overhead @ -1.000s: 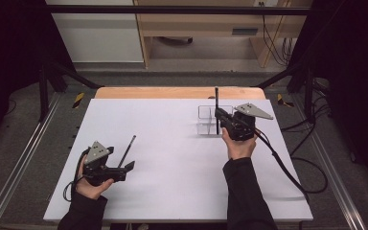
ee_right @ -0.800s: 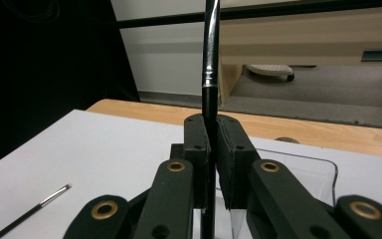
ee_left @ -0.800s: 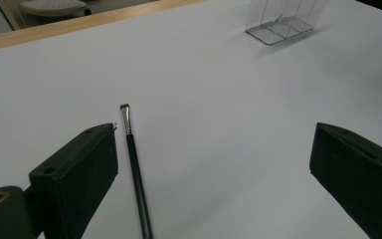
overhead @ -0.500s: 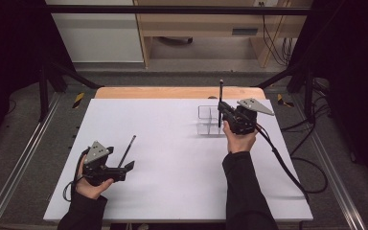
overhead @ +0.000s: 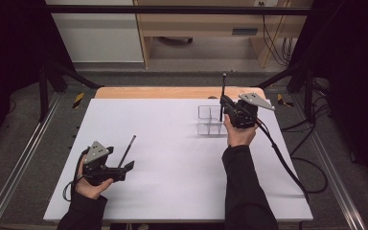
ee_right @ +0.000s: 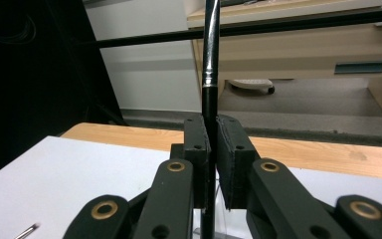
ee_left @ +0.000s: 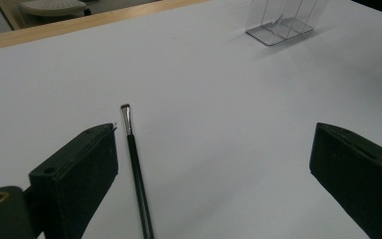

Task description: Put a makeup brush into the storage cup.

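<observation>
The right gripper was clenched on a brush — in the right gripper view its jaws pressed flat against the black handle, which ran straight up out of the top of the frame. In the high view, right of centre, that brush stood nearly upright, its long axis vertical, its lower end directly over the clear holder on the white table. That was the relation that counted: brush above, compartment below, so the coming move looked like a straight drop with no sideways shift. Which compartment it hung over could not be made out.

Down in the lower left of the high view, the left gripper was released, jaws spread wide and nothing between the pads. A second brush lay flat on the table just beside it. In the left gripper view this brush lay close against the left-hand jaw, bristle tip pointing up the frame, long axis running away from the claw and roughly along the jaws rather than across them. The holder sat well apart, in the upper right of that view. For this second brush the left hand was plainly the nearer — the right one was busy.
</observation>
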Demonstrator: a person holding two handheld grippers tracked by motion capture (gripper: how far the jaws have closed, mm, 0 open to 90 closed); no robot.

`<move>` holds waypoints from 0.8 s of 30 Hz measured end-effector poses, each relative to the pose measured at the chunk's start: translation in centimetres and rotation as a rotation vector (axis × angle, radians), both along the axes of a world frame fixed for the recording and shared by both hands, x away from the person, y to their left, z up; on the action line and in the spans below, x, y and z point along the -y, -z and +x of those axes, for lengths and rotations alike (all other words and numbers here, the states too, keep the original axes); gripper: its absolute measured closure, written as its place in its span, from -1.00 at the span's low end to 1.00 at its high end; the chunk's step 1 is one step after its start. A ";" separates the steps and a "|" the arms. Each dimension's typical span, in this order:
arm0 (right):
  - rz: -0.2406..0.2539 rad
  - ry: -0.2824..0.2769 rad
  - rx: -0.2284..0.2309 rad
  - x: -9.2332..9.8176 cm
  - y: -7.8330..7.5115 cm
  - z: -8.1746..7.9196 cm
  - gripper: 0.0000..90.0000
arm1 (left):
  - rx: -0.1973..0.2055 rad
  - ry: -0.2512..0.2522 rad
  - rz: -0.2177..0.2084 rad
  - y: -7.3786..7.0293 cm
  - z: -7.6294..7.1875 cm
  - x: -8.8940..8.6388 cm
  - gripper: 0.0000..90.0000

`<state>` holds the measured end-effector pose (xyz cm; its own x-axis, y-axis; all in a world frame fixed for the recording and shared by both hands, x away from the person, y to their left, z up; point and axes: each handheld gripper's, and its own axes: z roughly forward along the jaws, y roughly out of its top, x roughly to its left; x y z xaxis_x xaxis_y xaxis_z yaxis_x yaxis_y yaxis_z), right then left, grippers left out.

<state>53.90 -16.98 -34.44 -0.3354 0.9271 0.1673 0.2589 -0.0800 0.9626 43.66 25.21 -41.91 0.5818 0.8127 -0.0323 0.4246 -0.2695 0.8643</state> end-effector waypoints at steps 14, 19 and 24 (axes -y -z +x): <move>0.000 0.020 0.008 -0.2 0.3 1.7 0.87 | 0.000 -0.001 -0.007 0.0 0.0 -0.2 -0.91; 0.003 0.019 0.014 -0.2 0.4 2.2 0.87 | 0.000 -0.002 -0.010 0.0 0.0 -0.2 -0.91; -0.002 0.029 0.010 -0.3 0.7 2.7 0.87 | 0.000 -0.002 -0.009 0.0 0.1 -0.2 -0.91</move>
<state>56.64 -16.70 -35.11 -0.3102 0.9368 0.1620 0.2466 -0.0853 0.9654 43.72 25.43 -41.88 0.5799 0.8137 -0.0402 0.4254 -0.2604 0.8667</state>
